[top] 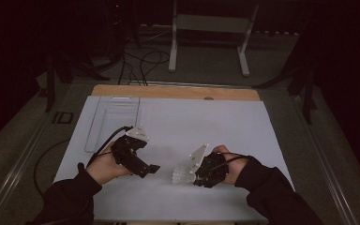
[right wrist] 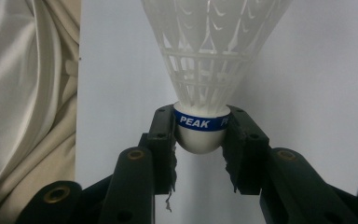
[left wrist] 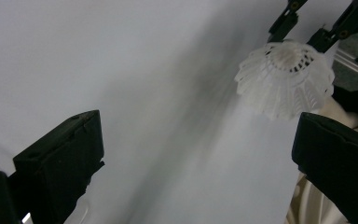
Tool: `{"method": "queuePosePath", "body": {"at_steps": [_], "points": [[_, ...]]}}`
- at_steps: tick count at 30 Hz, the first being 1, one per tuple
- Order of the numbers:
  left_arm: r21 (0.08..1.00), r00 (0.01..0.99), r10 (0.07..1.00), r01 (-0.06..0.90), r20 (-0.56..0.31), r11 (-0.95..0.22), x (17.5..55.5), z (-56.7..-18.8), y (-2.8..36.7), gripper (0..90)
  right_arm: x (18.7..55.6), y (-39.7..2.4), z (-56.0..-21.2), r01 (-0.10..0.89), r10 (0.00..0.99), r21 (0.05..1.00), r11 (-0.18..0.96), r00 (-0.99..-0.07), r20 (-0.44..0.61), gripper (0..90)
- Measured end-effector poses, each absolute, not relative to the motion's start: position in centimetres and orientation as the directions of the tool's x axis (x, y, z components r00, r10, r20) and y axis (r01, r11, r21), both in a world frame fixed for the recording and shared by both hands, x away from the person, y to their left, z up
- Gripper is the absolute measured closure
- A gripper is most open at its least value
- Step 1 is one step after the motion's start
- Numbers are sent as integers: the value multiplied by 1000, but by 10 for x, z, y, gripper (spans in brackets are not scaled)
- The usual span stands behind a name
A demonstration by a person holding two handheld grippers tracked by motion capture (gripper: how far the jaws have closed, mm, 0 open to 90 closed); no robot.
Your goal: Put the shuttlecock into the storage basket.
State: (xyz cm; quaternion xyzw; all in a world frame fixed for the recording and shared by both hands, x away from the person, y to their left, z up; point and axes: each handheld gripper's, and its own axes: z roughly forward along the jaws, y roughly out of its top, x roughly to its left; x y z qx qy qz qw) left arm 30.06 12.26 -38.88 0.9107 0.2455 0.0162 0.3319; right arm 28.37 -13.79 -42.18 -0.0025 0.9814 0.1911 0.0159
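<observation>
A white plastic shuttlecock (top: 182, 174) with a blue band reading PEAK around its cork (right wrist: 200, 122) hangs just above the white sheet (top: 192, 126). My right gripper (right wrist: 200, 135) is shut on the cork, the skirt (right wrist: 209, 56) pointing away from it. In the high view the right gripper (top: 194, 176) sits at the front right, aiming the shuttlecock left. My left gripper (top: 151, 169) is a short way to its left, pointing right toward it. Its jaws (left wrist: 196, 154) stand wide open with nothing between them, and the shuttlecock (left wrist: 284, 79) lies ahead, up and to the right.
A clear plastic tray (top: 115, 119) lies on the sheet at the back left. The wooden table edge (top: 173, 92) runs along the back. Beyond it stand a white frame (top: 206, 28) and floor cables (top: 140, 61). Cream cloth (right wrist: 23, 93) borders the sheet.
</observation>
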Motion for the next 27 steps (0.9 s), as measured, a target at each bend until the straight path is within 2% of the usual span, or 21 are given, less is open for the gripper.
{"method": "queuePosePath", "body": {"at_steps": [7, 11, 16, 21, 27], "points": [[593, 904, 398, 407, -156, -694, 305, -391, 107, 82, 283, -134, -421, -22, -10, 374, 927, -999, -36, 658], [584, 914, 371, 393, -164, -710, 307, -393, 100, 151, 281, -132, -421, -32, -19, 374, 927, -999, -39, 659], [550, 928, 332, 367, -168, -750, 308, -400, 90, 175, 279, -129, -420, -44, -30, 383, 923, -999, -44, 659], [535, 931, 320, 364, -176, -763, 309, -406, 84, 242, 278, -127, -419, -54, -41, 380, 923, -998, -41, 658], [524, 939, 269, 344, -216, -779, 309, -411, 75, 405, 276, -125, -418, -63, -50, 385, 921, -998, -44, 659]]}}
